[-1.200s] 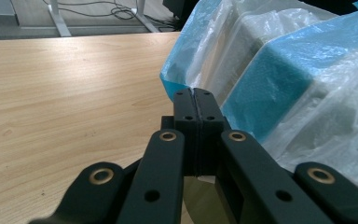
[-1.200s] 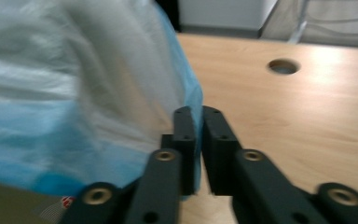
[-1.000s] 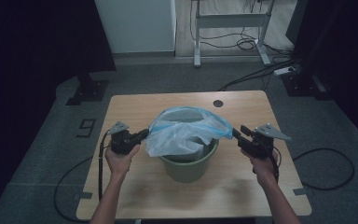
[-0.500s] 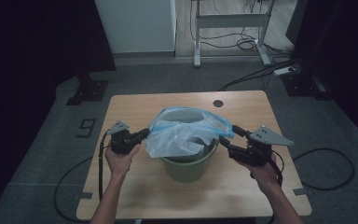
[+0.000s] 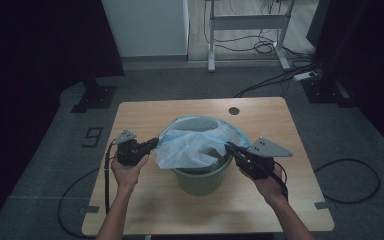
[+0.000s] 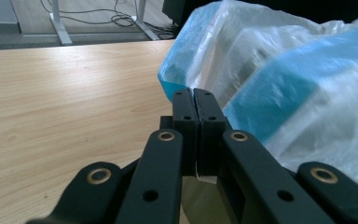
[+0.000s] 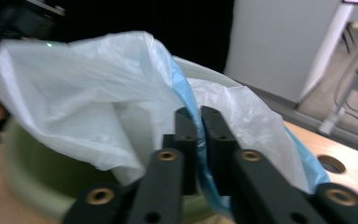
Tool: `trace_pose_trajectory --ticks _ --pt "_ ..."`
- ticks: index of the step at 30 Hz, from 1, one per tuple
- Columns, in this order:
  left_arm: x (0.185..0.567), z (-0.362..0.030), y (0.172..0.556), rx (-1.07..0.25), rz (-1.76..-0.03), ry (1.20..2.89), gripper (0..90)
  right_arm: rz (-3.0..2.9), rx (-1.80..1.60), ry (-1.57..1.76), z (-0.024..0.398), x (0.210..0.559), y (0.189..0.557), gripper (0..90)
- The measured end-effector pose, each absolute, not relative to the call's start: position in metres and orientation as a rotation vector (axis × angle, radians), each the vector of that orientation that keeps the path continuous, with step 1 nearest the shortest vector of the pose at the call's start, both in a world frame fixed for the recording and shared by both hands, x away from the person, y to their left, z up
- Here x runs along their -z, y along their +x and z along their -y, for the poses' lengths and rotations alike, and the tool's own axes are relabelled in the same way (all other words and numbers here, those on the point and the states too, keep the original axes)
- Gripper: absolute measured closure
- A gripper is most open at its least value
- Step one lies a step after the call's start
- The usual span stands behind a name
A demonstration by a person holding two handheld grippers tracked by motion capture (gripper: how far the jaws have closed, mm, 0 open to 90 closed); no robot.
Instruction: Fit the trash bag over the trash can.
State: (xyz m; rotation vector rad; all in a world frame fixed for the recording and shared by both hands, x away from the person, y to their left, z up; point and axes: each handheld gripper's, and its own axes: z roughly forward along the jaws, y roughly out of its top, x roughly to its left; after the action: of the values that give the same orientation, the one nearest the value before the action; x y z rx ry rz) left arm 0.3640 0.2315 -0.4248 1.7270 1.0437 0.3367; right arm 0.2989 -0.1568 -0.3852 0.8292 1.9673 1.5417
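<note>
Left hand-held gripper [image 5: 152, 143] clamped on the left edge of the blue-white plastic bag [image 5: 195, 142]; right hand-held gripper [image 5: 230, 147], jaws just closed, pinches the bag's blue right edge. Bag drapes over the rim of the green bucket [image 5: 200, 179], mid-surface [image 5: 145, 112], stretched between both.

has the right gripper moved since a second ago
Yes. The right gripper shifted toward the near table edge, jaws just closing on the bag rim.

Blue-white plastic bag [image 5: 195, 142] draped over green bucket [image 5: 202, 180], mouth open.
</note>
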Motion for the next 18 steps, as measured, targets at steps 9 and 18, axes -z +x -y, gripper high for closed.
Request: trace_pose_trajectory --ticks 9,18 --pt "0.424 -0.233 0.358 -0.321 -1.029 1.731 88.7 -2.073 -1.693 0.688 0.161 0.415 0.246 88.3" --pt "0.424 -0.231 0.353 -0.280 -0.976 1.756 89.3 -2.235 -1.717 0.635 0.153 0.463 0.228 88.2"
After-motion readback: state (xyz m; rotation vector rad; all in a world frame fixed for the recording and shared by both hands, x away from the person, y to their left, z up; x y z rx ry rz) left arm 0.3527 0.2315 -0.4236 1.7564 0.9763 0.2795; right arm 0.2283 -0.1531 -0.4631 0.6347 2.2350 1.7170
